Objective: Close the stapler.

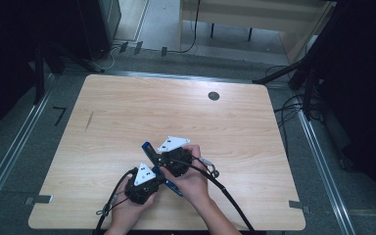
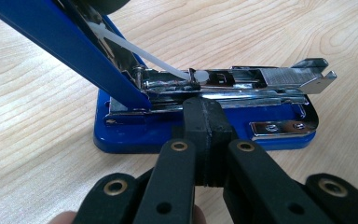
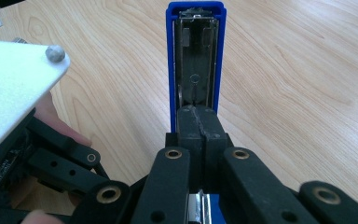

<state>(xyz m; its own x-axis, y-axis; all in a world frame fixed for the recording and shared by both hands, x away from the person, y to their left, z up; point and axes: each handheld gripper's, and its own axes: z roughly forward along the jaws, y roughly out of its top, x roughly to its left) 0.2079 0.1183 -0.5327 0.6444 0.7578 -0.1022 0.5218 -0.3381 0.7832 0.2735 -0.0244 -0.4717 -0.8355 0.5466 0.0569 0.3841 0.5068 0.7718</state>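
A blue stapler (image 1: 147,147) lies open near the table's front edge, its lid (image 2: 60,37) swung up and the metal magazine (image 2: 261,79) bared above the blue base (image 2: 121,135). My left gripper (image 1: 159,177) is shut, and its joined tips (image 2: 203,109) rest against the side of the magazine rail with nothing between them. My right gripper (image 1: 157,158) is shut too. In the right gripper view its joined tips (image 3: 196,116) lie against the metal-lined inside of the raised lid (image 3: 195,46). A thin white strip (image 2: 135,49) runs from lid to magazine.
The wooden table (image 1: 176,107) has a round grommet hole (image 1: 214,96) at the back right and a dark streak (image 1: 89,121) at the left. Cables trail from both grippers over the front edge. The left gripper's grey plate (image 3: 9,79) sits close beside the right gripper.
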